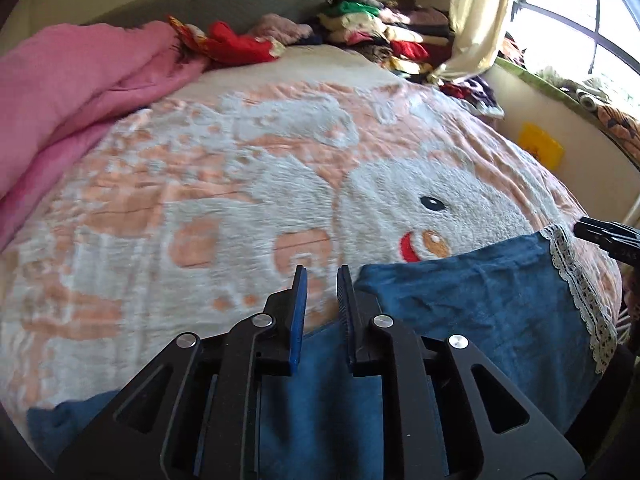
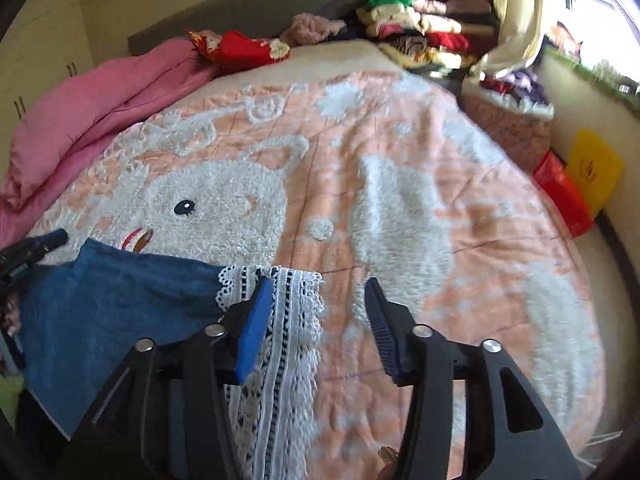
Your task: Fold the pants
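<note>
Blue pants [image 1: 480,312] with a white lace hem [image 1: 580,292] lie flat at the near edge of the bed. My left gripper [image 1: 322,276] is above their left part, its jaws a narrow gap apart with nothing between them. My right gripper [image 2: 320,288] is open wide over the lace hem [image 2: 288,320], and the pants [image 2: 120,296] stretch to its left. The left gripper's tip shows at the left edge of the right wrist view [image 2: 36,246]. The right gripper's tip shows at the right edge of the left wrist view [image 1: 604,234].
A peach and white rabbit blanket [image 2: 400,200] covers the bed. A pink quilt [image 1: 60,92] is bunched at the far left. Piles of folded clothes [image 1: 384,28] stand at the headboard. A yellow card [image 2: 596,172] and red bag [image 2: 564,192] lean by the right wall.
</note>
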Motion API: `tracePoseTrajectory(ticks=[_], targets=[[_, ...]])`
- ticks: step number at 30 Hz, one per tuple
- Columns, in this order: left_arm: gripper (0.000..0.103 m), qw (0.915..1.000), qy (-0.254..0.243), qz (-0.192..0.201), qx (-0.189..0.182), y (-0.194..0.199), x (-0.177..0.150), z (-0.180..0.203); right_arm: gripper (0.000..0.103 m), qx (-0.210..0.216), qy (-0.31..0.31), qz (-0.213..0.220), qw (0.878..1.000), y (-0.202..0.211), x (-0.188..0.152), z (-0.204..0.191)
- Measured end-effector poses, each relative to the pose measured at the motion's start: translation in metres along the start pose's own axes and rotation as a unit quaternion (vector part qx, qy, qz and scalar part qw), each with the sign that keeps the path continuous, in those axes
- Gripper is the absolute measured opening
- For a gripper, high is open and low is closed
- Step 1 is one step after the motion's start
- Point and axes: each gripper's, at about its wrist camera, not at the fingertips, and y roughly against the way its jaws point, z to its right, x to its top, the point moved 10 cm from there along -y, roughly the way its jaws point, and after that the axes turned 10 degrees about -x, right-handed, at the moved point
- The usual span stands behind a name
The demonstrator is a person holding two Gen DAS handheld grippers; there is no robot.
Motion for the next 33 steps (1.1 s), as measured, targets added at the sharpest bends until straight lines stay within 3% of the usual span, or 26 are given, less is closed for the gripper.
tracePoseTrajectory(ticks=[3, 6, 8, 10, 12, 16, 18, 23, 27, 33], targets=[[0.01, 0.9997, 0.017, -0.008, 0.014, 0.023, -0.019, -0.013, 0.054, 0.017, 0.03, 0.011, 0.999, 0.017, -0.005, -0.025], [0.01, 0.9985, 0.049, -0.024, -0.005, 0.035, -0.042, -0.015, 0.057, 0.042, 0.073, 0.01, 0.996, 0.023, -0.013, -0.065], [0.018, 0.9973, 0.059, -0.042, -0.01, 0.031, -0.054, -0.015, 0.058, 0.056, 0.101, 0.003, 0.993, 0.018, -0.016, -0.093], [0.034, 0.9966, 0.061, -0.055, 0.008, 0.024, -0.061, -0.02, 0.062, 0.061, 0.128, -0.008, 0.99, 0.008, -0.017, -0.118], [0.034, 0.9941, 0.07, -0.074, 0.039, 0.015, -0.069, -0.032, 0.065, 0.061, 0.14, -0.025, 0.988, -0.007, -0.018, -0.134], [0.034, 0.9934, 0.082, -0.066, 0.046, 0.02, -0.074, -0.048, 0.065, 0.013, 0.138, -0.075, 0.988, -0.042, -0.032, -0.119], [0.034, 0.9932, 0.09, -0.063, 0.04, 0.021, -0.076, -0.054, 0.065, 0.038, 0.093, -0.082, 0.992, -0.046, -0.033, -0.107], [0.033, 0.9928, 0.103, -0.055, 0.029, 0.021, -0.075, -0.056, 0.065, 0.038, 0.094, -0.081, 0.992, -0.048, -0.032, -0.106], [0.035, 0.9939, 0.1, -0.044, 0.014, 0.038, -0.067, -0.045, 0.067, 0.061, 0.067, -0.058, 0.994, -0.019, -0.024, -0.104], [0.049, 0.9981, 0.058, -0.018, 0.001, 0.07, -0.056, -0.013, 0.076, 0.063, 0.054, -0.028, 0.996, 0.037, -0.039, -0.089]])
